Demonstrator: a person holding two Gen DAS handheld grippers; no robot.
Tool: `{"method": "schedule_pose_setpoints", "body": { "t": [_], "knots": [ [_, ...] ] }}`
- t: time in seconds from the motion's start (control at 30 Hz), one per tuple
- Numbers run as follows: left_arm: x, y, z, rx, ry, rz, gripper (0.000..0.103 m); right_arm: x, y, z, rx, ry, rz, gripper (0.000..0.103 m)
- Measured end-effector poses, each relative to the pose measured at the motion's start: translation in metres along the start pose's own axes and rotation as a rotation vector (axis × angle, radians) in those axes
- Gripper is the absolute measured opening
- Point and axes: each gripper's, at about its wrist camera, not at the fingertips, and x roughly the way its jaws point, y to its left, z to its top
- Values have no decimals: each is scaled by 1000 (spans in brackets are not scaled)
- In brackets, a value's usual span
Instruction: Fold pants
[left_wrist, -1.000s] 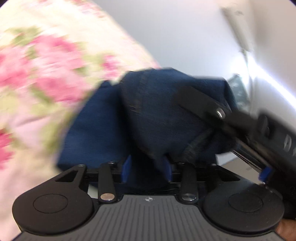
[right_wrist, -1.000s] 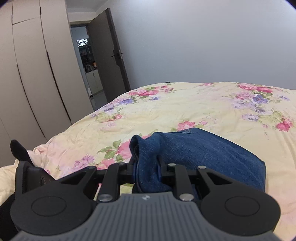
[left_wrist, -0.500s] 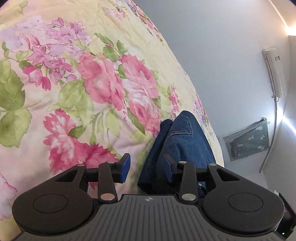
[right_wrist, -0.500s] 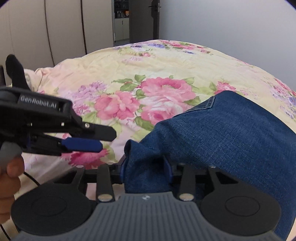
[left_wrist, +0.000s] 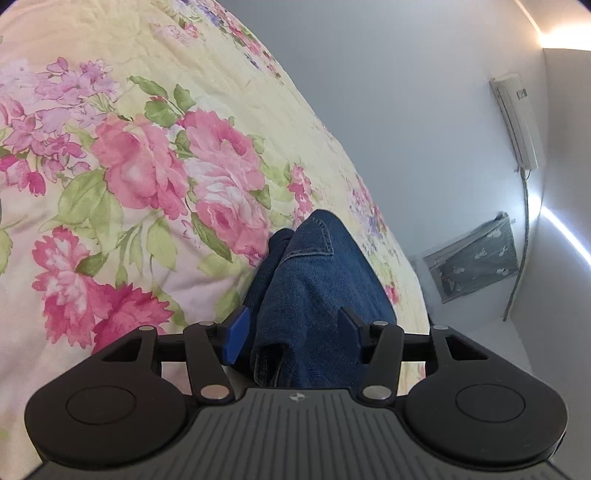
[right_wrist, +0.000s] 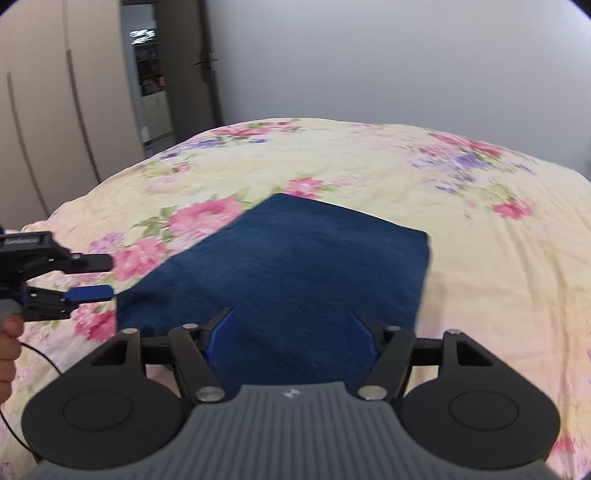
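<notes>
Pants (right_wrist: 295, 266), dark blue denim, are laid out folded into a flat block on the floral bedspread (right_wrist: 369, 158). The right gripper (right_wrist: 291, 332) is seen with its jaws spread wide, having just been opening; denim lies below and between them, but nothing is pinched. The left gripper (left_wrist: 293, 328) is parked at the pants' edge, jaws also just opened further, a folded hem (left_wrist: 269, 362) sitting loosely between the blue pads. Contact with the left pad can't quite be ruled out, the view's tight there.
</notes>
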Motion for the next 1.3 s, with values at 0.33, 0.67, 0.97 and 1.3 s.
{"method": "schedule_pose_setpoints", "body": {
  "t": [0.33,0.67,0.97,1.3],
  "knots": [
    [48,2,-20,49,168,1,28,65,-97,-47,630,201,245,67],
    [53,12,-48,130,204,-39,28,55,-114,-31,423,115,334,41],
    [33,-15,-43,306,235,130,54,61,-123,-47,358,145,282,57],
    [25,-45,0,327,173,112,82,47,-169,-29,547,48,287,75]
  ]
}}
